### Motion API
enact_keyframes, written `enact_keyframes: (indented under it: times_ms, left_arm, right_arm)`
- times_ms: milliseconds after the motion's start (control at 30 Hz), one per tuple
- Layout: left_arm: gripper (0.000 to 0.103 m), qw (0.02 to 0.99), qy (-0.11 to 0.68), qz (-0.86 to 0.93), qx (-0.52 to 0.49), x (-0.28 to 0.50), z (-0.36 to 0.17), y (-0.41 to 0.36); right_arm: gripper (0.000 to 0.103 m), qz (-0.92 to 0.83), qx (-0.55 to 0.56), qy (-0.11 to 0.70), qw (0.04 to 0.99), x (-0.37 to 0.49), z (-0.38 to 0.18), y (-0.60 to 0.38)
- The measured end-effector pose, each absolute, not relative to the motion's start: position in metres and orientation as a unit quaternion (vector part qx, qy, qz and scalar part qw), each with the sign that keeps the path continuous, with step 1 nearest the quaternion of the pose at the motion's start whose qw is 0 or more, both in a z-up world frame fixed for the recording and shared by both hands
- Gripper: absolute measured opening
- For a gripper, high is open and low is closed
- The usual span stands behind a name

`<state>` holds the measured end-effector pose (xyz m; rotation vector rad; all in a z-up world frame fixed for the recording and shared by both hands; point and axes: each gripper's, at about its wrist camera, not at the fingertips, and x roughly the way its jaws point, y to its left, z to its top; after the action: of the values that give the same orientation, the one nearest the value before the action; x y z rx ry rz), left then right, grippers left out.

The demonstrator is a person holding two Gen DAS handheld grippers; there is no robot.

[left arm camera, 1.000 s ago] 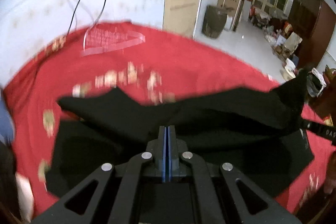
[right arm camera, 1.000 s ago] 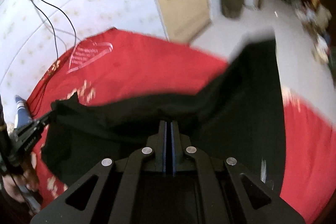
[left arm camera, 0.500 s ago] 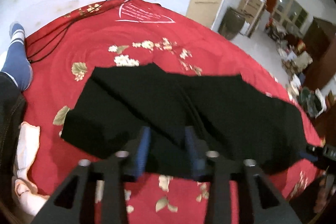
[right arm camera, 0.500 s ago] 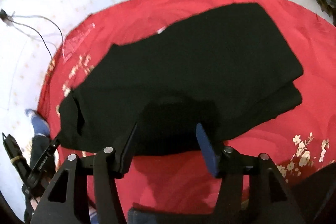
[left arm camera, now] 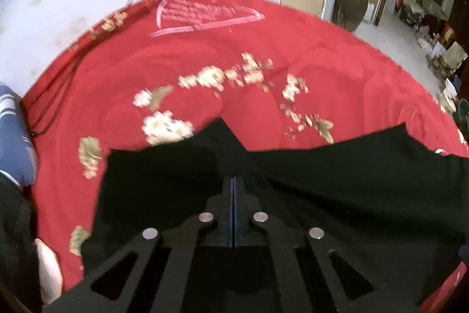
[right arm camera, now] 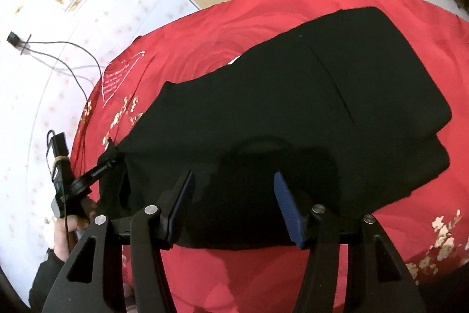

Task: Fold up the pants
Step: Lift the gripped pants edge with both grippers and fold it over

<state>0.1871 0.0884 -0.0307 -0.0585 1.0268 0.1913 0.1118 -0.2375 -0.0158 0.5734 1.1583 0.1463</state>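
Red floral quilted bed cover (right arm camera: 222,31) carrying the black fabric pants (right arm camera: 293,107), folded over and lying flat at centre. Left tongs (left arm camera: 233,189), at 9 o'clock of the garment, clenched on its edge; right tongs (right arm camera: 231,195) released, hovering over the near hem. Judged step: starting another fold; next, the right tongs must pinch the hem.

Your left wrist view sits low and close over the pants (left arm camera: 322,181), facing the wall. Your right wrist view looks down from higher; both share the red bed (right arm camera: 228,28).
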Motion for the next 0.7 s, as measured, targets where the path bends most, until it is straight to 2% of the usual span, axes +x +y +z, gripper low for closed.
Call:
enact_keyframes:
  times_ms: [167,300,433,533,600,700]
  left_arm:
    - [0.001,0.899,0.42,0.098,-0.077,0.136,0.016,0.128]
    - [0.001,0.886,0.437,0.101,-0.121,0.097,0.004,0.153]
    - [0.003,0.878,0.453,0.085,-0.13,0.101,-0.005,0.143]
    - [0.016,0.88,0.458,0.071,-0.104,0.129,-0.006,0.123]
    - [0.035,0.879,0.464,0.063,-0.092,0.154,-0.01,0.114]
    - [0.049,0.875,0.471,0.069,-0.09,0.184,-0.015,0.11]
  right_arm:
    - [0.057,0.068,0.274,0.532,0.798,0.111,-0.015,-0.238]
    - [0.057,0.073,0.266,0.528,0.803,0.11,-0.013,-0.233]
    - [0.057,0.078,0.253,0.529,0.806,0.109,-0.013,-0.227]
    - [0.057,0.086,0.243,0.521,0.814,0.108,-0.009,-0.223]
    - [0.057,0.089,0.244,0.52,0.814,0.108,-0.009,-0.223]
    - [0.057,0.09,0.256,0.523,0.808,0.109,-0.014,-0.225]
